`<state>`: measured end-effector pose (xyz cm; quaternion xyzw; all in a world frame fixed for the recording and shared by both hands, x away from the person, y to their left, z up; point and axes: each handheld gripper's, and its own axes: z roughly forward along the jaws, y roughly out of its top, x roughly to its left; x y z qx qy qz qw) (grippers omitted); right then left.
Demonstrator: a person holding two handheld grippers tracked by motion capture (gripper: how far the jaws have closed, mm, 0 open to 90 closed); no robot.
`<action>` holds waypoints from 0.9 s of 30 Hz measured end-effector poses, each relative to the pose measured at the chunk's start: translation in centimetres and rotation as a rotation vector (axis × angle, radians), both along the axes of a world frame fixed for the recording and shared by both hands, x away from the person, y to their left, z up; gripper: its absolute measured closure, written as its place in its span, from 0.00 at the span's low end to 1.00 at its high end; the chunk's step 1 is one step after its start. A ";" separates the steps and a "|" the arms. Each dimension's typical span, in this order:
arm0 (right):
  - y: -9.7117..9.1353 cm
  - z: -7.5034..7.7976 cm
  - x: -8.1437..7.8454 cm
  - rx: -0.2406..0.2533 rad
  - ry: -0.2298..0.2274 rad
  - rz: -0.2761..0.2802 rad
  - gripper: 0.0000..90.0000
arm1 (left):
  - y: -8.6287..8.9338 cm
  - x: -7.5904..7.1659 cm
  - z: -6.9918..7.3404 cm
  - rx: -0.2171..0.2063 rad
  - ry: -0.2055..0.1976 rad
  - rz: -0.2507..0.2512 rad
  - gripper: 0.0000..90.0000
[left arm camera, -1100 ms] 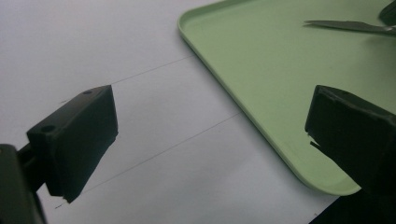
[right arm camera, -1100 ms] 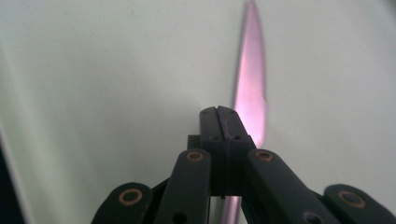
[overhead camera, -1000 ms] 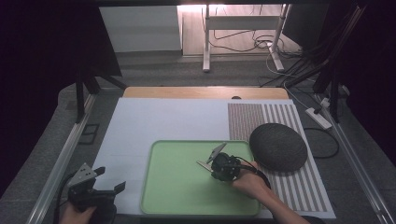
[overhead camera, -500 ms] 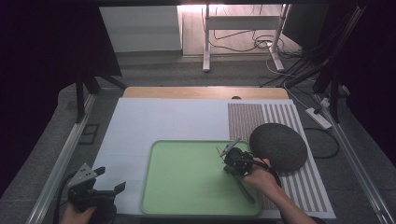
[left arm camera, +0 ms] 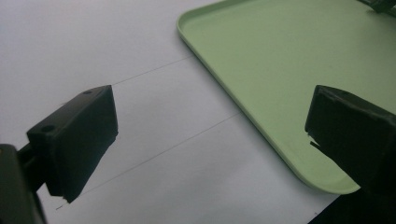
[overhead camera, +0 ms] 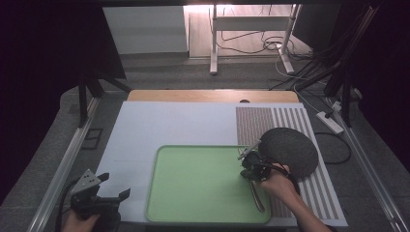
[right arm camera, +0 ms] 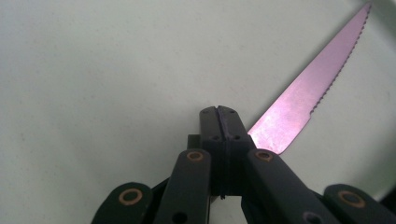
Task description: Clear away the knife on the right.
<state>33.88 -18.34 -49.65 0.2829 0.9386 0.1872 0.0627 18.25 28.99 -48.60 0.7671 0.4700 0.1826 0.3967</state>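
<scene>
A light green tray (overhead camera: 193,193) lies on the white table cover. Over the tray's right part my right gripper (overhead camera: 245,157) is held by a hand, its tip next to a dark round mat (overhead camera: 290,150). Its jaws are pressed flat together (right arm camera: 220,112) with nothing visible in the seam. A serrated knife blade (right arm camera: 308,98) lies on the tray just past the jaws on their right, slanting away. A long thin knife-like piece (overhead camera: 256,195) rests by the tray's right rim under the hand. At the table's near left corner my left gripper (overhead camera: 114,184) stands open and empty, with the tray's corner (left arm camera: 280,70) ahead of it.
The dark round mat sits on a brown-and-white striped placemat (overhead camera: 270,121) to the right of the tray. A bare wooden strip (overhead camera: 212,95) runs along the far table edge. Metal rails (overhead camera: 72,150) flank the table, and cables lie on the floor beyond.
The right gripper has slid to the right across the tray, up to the edge of the dark round mat. The left gripper has stayed put.
</scene>
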 end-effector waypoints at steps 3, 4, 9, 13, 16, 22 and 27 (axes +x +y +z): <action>-0.6 0.0 0.0 0.000 0.001 -0.015 1.00 | 0.0 0.0 0.0 0.001 -0.001 0.000 0.04; -0.6 0.0 0.0 0.000 0.001 -0.015 1.00 | 0.0 0.0 0.0 0.001 -0.001 0.000 0.04; -1.4 0.1 0.0 0.001 0.002 -0.032 1.00 | 0.0 0.0 0.0 0.001 0.000 0.000 0.04; -2.3 0.1 -0.1 0.006 0.011 -0.050 1.00 | 0.0 0.0 0.0 0.002 0.001 0.000 0.04; -2.5 0.2 -0.1 0.009 0.013 -0.055 1.00 | 0.0 0.0 0.0 0.003 0.001 0.000 0.04; -2.6 0.2 -0.1 0.018 0.035 -0.065 0.90 | 0.0 0.0 0.0 0.002 0.000 -0.001 0.04; -2.3 0.5 -0.1 0.031 0.024 -0.061 0.82 | 0.0 0.0 0.0 0.002 0.000 -0.001 0.04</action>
